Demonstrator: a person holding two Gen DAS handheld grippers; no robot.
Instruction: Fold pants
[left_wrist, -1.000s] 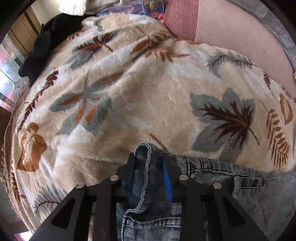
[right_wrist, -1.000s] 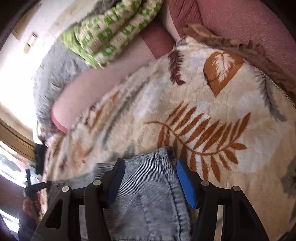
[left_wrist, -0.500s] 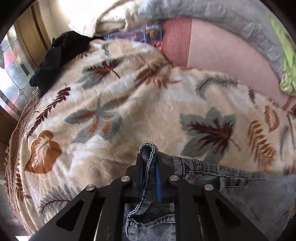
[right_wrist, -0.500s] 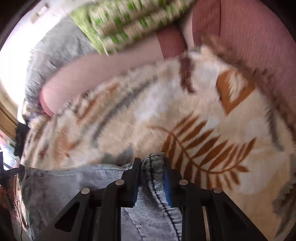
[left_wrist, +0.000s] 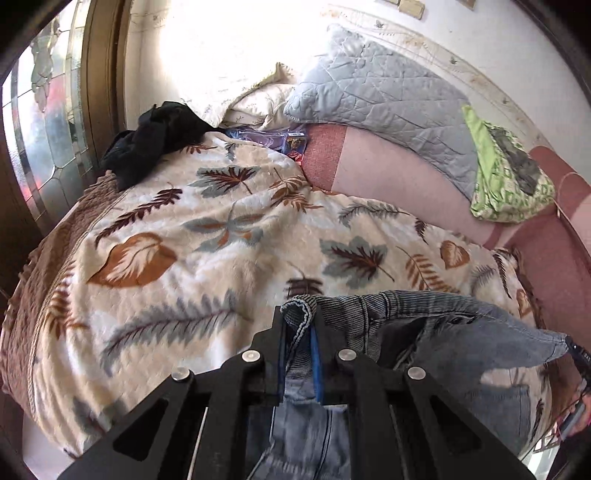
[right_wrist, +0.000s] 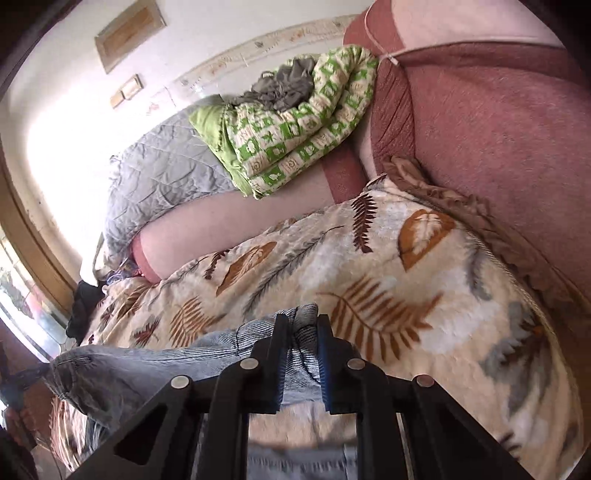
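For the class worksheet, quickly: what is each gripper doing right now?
Left gripper: shut on the jeans at the waistband.
Right gripper: jaws closing, pads pressing on the jeans' other waistband corner.

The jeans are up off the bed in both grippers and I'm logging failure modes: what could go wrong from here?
1. The left gripper pinches only a narrow bunched fold of the jeans, so the denim could slip out.
2. The right gripper is closing on another bunched edge; an uneven bite may skew the fold.
3. The hanging denim could drag and rumple the leaf-print blanket.
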